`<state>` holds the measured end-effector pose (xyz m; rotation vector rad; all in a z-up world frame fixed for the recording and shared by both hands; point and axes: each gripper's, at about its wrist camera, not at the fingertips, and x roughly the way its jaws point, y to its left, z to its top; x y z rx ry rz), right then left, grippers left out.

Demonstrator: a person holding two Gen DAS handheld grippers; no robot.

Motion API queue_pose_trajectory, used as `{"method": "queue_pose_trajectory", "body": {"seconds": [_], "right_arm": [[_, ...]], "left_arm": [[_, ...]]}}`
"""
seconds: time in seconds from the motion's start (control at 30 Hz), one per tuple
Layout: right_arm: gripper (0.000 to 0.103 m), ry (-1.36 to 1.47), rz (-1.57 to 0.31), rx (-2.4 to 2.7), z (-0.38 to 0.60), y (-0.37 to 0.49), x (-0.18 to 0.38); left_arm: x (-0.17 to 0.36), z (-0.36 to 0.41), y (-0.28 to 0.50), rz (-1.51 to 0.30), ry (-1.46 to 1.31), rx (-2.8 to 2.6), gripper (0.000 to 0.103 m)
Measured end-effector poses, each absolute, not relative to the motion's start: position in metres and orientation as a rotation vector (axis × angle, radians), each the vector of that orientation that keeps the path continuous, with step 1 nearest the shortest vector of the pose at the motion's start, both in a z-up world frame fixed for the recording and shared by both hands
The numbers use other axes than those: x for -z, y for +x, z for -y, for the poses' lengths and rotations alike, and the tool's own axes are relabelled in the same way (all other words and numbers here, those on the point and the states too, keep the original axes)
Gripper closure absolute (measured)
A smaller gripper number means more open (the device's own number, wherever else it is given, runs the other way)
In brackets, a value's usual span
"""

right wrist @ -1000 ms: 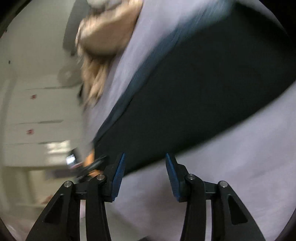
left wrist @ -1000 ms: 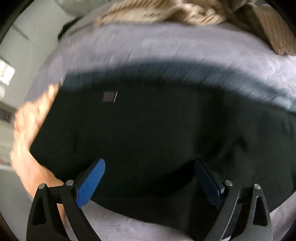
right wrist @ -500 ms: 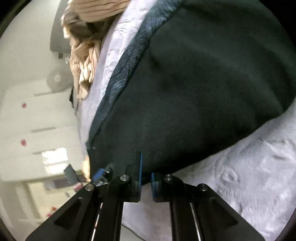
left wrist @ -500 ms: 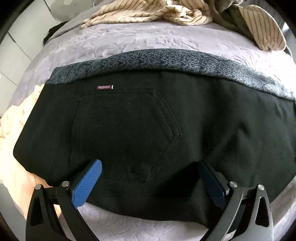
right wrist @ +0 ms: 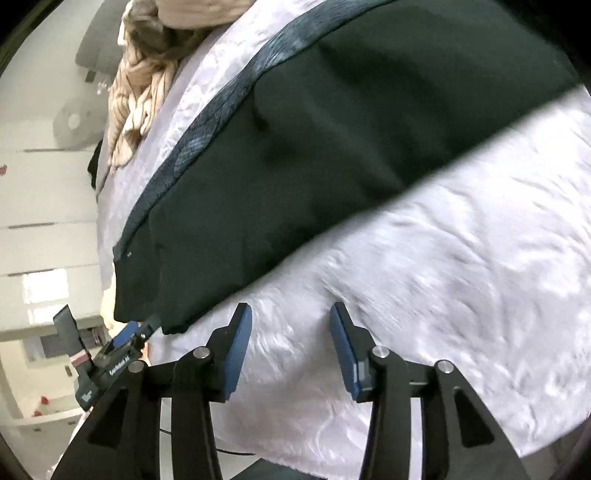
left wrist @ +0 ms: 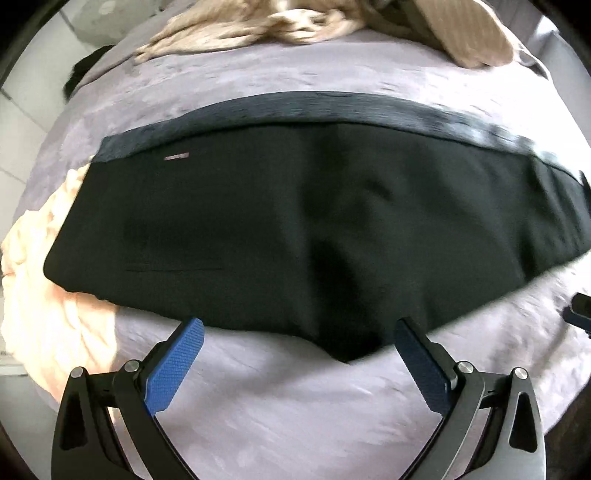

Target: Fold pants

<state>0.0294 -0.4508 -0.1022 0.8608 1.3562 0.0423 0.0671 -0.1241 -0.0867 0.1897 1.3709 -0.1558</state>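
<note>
The black pants (left wrist: 295, 229) lie flat across the lilac bed cover (left wrist: 295, 406), with a patterned grey waistband (left wrist: 332, 110) along their far edge. My left gripper (left wrist: 295, 350) is open and empty, just short of the pants' near edge. In the right wrist view the pants (right wrist: 332, 147) run diagonally, and my right gripper (right wrist: 290, 328) is open and empty over the cover beside their near edge. The left gripper (right wrist: 129, 336) shows there at the pants' far end.
Beige striped clothes (left wrist: 295, 22) are piled at the far side of the bed. A pale peach cloth (left wrist: 48, 295) lies under the pants' left end. White cupboards (right wrist: 44, 203) stand beyond the bed's edge.
Both grippers have pulled back off the pants. The right gripper, shut half a second ago, has opened. The left gripper stayed open.
</note>
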Motion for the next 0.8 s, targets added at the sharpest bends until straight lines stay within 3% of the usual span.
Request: {"method": "queue_pose_trajectory", "body": {"seconds": [0.47, 0.8], "right_arm": [[0.055, 1.002, -1.128, 0.227, 0.593, 0.001, 0.08], [0.055, 0.992, -1.15, 0.225, 0.637, 0.002, 0.09]], "left_arm": [[0.074, 0.268, 0.072, -1.361, 0.259, 0.347, 0.0], [0.069, 0.344, 0.084, -1.31, 0.291, 0.36, 0.0]]}}
